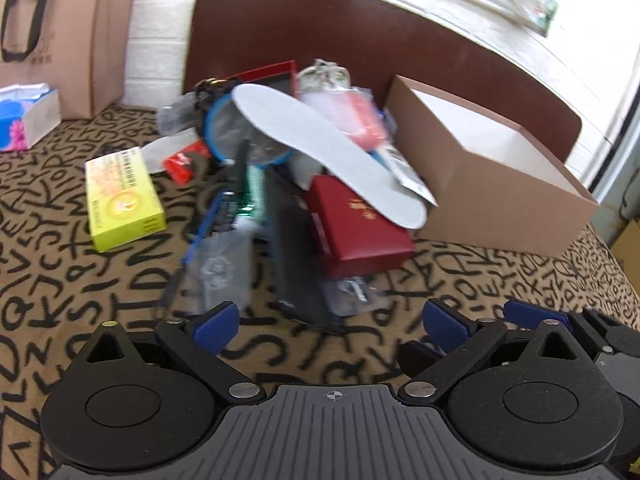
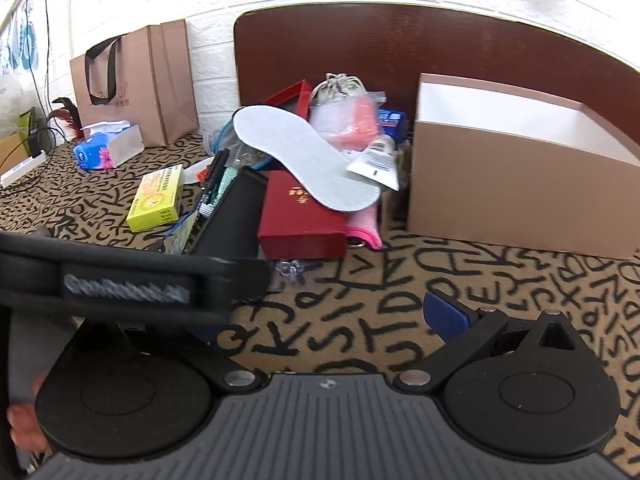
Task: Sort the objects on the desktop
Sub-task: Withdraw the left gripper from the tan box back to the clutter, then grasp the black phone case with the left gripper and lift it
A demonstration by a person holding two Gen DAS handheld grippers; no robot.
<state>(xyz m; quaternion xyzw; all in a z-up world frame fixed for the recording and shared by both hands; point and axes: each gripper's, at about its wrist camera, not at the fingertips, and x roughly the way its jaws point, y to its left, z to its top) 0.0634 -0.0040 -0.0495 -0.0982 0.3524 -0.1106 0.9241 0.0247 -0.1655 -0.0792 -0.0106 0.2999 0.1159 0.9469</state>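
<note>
Cardboard box (image 2: 516,196) looks empty, though I can't see its floor; sorting seems barely begun. The pile (image 1: 304,184), insole (image 1: 320,148) on top, lies just left of it. My left gripper (image 1: 332,326) and right gripper (image 2: 332,320) both gape, holding nothing.

A home: headboard (image 2: 400,40), letter-print bedspread (image 2: 360,300), tissue box (image 2: 108,148)

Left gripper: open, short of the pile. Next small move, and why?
Probably ease the left gripper forward toward the white insole: its jaws are open and empty, and the insole lies on top of the pile, over the red box, beside the open cardboard box.
</note>
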